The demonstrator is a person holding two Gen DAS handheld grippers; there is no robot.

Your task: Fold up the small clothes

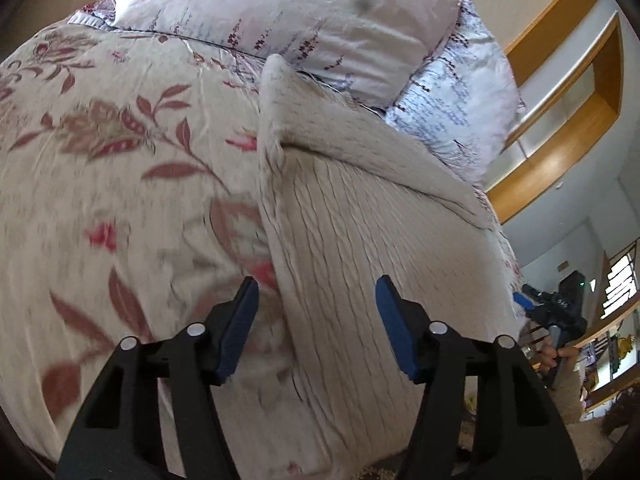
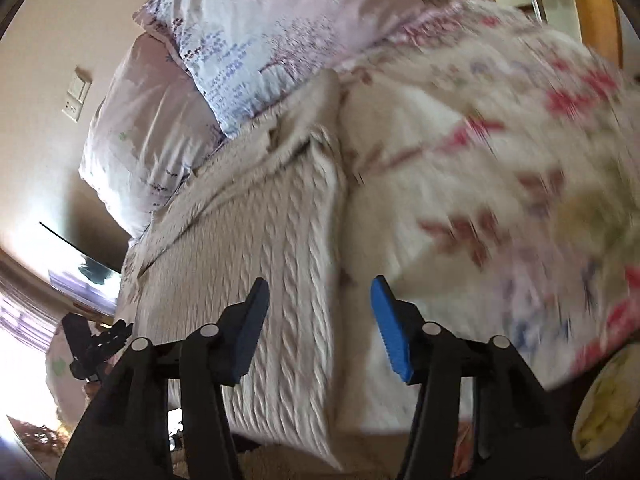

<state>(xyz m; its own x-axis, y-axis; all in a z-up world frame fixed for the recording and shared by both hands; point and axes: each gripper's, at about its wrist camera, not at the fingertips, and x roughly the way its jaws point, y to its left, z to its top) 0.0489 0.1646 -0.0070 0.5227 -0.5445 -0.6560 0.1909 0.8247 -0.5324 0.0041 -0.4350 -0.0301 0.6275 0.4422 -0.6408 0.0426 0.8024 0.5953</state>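
One cream cable-knit sweater (image 1: pixel 360 216) lies on one floral quilt (image 1: pixel 100 168). Beyond the sweater's far end are two pillows: one pale lilac (image 1: pixel 256 4) and one blue-printed (image 1: pixel 452 104). Two grippers are over the sweater's near end: left (image 1: pixel 316 328), right (image 2: pixel 318 330).

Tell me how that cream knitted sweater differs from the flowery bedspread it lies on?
The sweater is plain cream; the bedspread carries red and brown leaves and flowers. The sweater has raised cable ribs, while the bedspread looks smooth and slightly shiny. The sweater covers only a strip of the bed, its sleeve folded across; the bedspread stretches out well beyond it. Both are pale and lie below the pillows.
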